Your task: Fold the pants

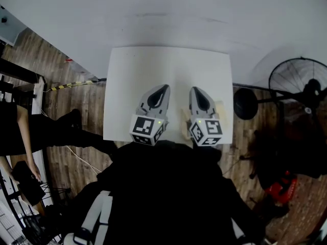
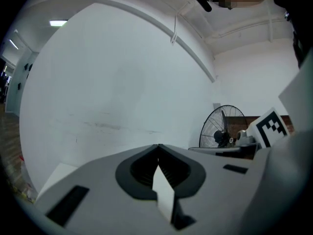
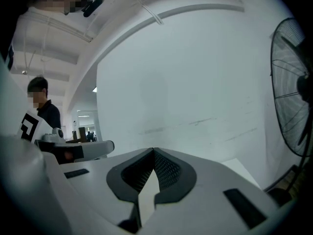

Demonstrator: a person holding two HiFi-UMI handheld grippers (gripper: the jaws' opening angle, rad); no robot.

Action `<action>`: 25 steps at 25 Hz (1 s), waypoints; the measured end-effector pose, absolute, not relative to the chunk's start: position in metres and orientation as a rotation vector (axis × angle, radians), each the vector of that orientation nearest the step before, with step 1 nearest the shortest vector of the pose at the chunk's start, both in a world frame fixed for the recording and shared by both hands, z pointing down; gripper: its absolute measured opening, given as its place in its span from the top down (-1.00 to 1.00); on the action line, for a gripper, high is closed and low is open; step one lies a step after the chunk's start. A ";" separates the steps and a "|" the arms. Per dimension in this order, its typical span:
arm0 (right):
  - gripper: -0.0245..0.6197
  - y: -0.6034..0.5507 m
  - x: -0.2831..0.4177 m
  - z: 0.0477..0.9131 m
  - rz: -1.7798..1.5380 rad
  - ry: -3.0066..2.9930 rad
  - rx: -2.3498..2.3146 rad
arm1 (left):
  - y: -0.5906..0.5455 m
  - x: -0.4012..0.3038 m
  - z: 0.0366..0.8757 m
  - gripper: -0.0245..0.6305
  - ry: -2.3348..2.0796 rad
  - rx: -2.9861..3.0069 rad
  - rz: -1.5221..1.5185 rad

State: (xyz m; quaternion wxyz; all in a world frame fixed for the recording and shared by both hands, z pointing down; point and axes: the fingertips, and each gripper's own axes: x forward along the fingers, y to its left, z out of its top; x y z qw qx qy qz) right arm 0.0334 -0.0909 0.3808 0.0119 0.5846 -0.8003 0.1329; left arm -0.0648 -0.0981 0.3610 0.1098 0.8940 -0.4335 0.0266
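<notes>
In the head view the white table (image 1: 138, 75) shows a bare top, with no pants lying on it. Both grippers hover side by side over its near edge and point away from me toward the white wall. My left gripper (image 1: 165, 88) is shut, its tips meeting with nothing between them, as the left gripper view (image 2: 157, 146) also shows. My right gripper (image 1: 196, 90) is likewise shut and empty (image 3: 153, 151). A dark mass of cloth (image 1: 168, 188) fills the view below the grippers. I cannot tell if it is worn clothing or the pants.
A black standing fan (image 1: 299, 80) stands right of the table, also seen in the gripper views (image 2: 222, 129) (image 3: 293, 92). A dark round object (image 1: 246, 103) sits by the table's right edge. A person (image 1: 30, 131) stands at the left on the wooden floor. A red item (image 1: 281, 188) lies at lower right.
</notes>
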 end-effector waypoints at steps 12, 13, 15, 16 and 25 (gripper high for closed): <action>0.91 -0.092 0.028 0.381 0.375 -2.511 1.796 | -0.102 -0.076 0.369 0.91 -1.319 2.621 0.109; 0.91 -0.091 0.028 0.380 0.371 -2.511 1.793 | -0.101 -0.076 0.368 0.91 -1.325 2.628 0.106; 0.91 -0.089 0.027 0.380 0.370 -2.511 1.790 | -0.100 -0.076 0.367 0.91 -1.335 2.639 0.108; 0.91 -0.089 0.027 0.380 0.374 -2.513 1.788 | -0.100 -0.076 0.367 0.91 -1.335 2.641 0.109; 0.91 -0.091 0.029 0.382 0.401 -2.527 1.789 | -0.102 -0.076 0.373 0.91 -1.344 2.632 0.128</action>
